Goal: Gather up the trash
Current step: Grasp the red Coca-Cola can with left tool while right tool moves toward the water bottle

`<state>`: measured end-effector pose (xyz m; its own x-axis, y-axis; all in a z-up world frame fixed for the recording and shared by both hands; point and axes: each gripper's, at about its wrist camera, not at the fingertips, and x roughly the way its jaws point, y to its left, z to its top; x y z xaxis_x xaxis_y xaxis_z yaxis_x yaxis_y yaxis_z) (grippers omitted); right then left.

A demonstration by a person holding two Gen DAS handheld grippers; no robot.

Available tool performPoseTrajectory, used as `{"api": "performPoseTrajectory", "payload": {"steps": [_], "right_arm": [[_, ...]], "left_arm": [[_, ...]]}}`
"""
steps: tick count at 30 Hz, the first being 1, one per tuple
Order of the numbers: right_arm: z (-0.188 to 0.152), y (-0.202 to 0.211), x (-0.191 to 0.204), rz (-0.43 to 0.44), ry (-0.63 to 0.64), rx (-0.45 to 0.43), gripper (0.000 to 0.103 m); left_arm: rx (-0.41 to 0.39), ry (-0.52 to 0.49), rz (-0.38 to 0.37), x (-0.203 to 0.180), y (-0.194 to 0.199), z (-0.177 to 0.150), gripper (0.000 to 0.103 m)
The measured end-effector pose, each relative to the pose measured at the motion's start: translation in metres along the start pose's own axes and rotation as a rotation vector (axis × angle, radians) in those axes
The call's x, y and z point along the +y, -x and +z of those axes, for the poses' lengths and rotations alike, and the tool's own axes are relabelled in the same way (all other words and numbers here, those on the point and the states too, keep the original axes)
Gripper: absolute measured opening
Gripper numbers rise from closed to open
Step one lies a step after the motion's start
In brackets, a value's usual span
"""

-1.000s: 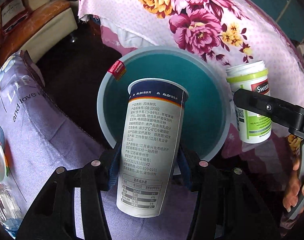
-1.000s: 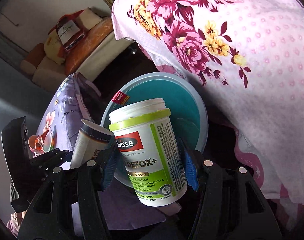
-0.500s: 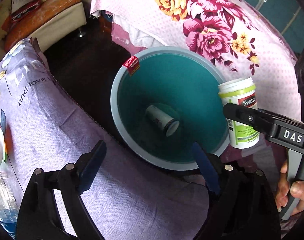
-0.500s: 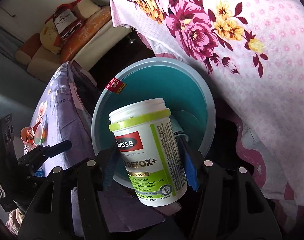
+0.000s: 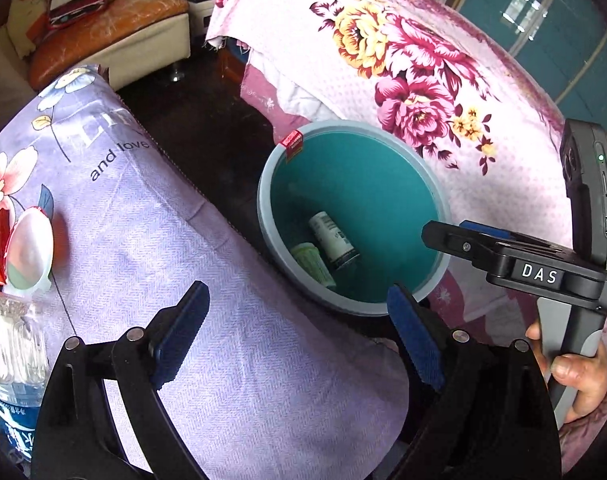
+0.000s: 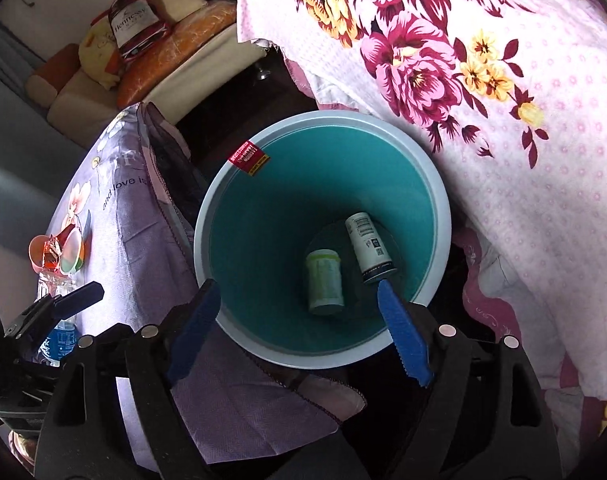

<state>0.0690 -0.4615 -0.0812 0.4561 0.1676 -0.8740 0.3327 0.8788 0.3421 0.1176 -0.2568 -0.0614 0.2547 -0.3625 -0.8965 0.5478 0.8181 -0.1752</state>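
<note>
Right wrist view: right gripper (image 6: 299,336) spread wide at bottom centre, jaws just opened further, nothing between the blue pads, hanging over the teal bin (image 6: 439,216) in mid-frame. At the bin's bottom, lying side by side: green-lidded supplement jar (image 6: 324,282) and yogurt cup (image 6: 370,249). Left wrist view: left gripper (image 5: 297,332) likewise spread and empty, jaws just opened, over the lilac cloth (image 5: 231,320) at lower centre; bin right of centre, cup and jar inside. Clear water bottle (image 5: 11,356) at lower left edge. Hand (image 5: 579,380) on a grey handle, lower right.
</note>
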Motion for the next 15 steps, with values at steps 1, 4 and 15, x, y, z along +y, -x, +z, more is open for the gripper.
{"api": "performPoseTrajectory", "payload": {"steps": [1,4,15], "right_arm": [[-0.002,0.001,0.003,-0.001,0.005,0.001,0.077],[-0.008,0.004,0.015,-0.016,0.021,0.011,0.080],[-0.036,0.008,0.083,0.005,0.123,0.059,0.083]], "left_arm": [[-0.003,0.005,-0.001,0.003,0.004,-0.003,0.091],[-0.011,0.023,-0.002,0.013,0.016,-0.014,0.091],[-0.082,0.100,0.038,0.075,0.078,-0.068,0.092]]}}
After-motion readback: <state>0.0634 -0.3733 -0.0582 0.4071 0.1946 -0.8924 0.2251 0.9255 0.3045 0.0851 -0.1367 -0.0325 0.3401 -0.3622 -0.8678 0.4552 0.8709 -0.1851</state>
